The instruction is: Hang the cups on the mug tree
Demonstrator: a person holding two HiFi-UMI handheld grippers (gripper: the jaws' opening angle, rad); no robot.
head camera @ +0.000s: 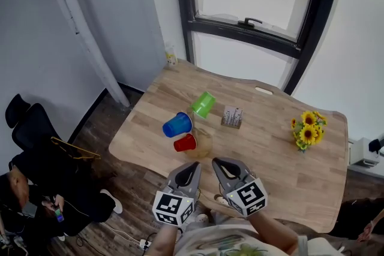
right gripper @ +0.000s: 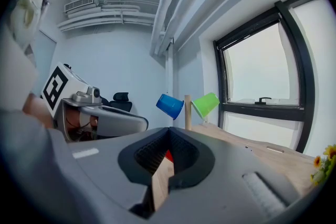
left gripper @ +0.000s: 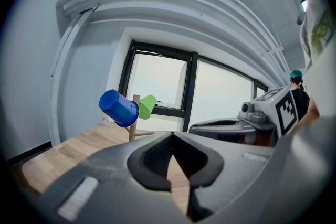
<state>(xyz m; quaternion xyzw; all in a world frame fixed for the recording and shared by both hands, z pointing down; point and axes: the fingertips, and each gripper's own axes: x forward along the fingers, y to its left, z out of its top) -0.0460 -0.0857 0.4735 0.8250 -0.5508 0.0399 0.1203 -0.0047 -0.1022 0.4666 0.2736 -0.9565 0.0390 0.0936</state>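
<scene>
Left tool (head camera: 193, 168) and right tool (head camera: 221, 166), both closed and empty, face the mug tree (right gripper: 187, 113) bearing cups (right gripper: 169, 106).

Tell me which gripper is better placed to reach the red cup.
Left, marginally. In the head view the left gripper lies almost straight in line with the red cup; the right gripper sits off to the side. Both are shut and empty.

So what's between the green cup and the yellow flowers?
A small grey box, standing alone between green cup and flowers; the head view shows it.
</scene>
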